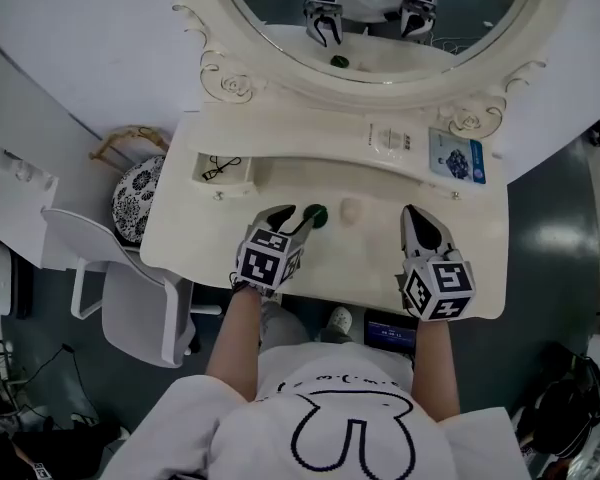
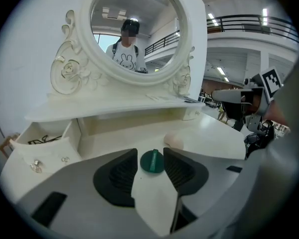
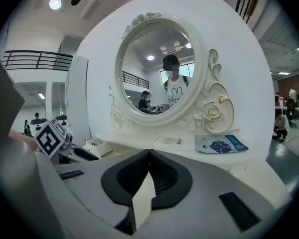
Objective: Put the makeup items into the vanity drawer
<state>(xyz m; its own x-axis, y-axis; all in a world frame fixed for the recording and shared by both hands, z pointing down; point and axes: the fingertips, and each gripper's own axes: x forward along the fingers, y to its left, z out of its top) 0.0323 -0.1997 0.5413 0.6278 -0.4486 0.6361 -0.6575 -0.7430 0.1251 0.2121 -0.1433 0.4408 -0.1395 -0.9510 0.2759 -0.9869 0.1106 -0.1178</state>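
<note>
Where the head view looks down on the white vanity table (image 1: 380, 273), both grippers are over the front half of its top. The left gripper (image 1: 293, 218) is at seven o'clock of the tabletop's centre and the right gripper (image 1: 411, 211) at five o'clock.

Left gripper: claw open, jaws apart, nothing pressed between the pads. A round green compact (image 1: 316, 215) lies flat on the tabletop at about two o'clock of the jaw tips. In the left gripper view the green compact (image 2: 152, 162) shows in the gap between the two dark pads (image 2: 120, 176), at the far end of the left gripper (image 2: 150, 151). Contact with either pad cannot be confirmed.

A pale rounded item (image 1: 351, 209) lies on the tabletop just beside the compact, at three o'clock of it and apart from both grippers. It appears beyond the compact in the left gripper view (image 2: 174, 141).

Right gripper: claw closed and empty. Its own view shows the right gripper (image 3: 149, 151) with jaws meeting tip to tip and nothing between them.

The vanity drawer (image 1: 242, 175), at ten o'clock of the left gripper, is pulled open. A thin black item (image 1: 218, 166) of undetermined kind lies inside. The compact and the pale item both lie outside the drawer.

The oval mirror (image 1: 380, 28) stands at twelve o'clock and reflects both grippers. A blue card (image 1: 457, 156) lies on the raised shelf at one o'clock of the right gripper.
</note>
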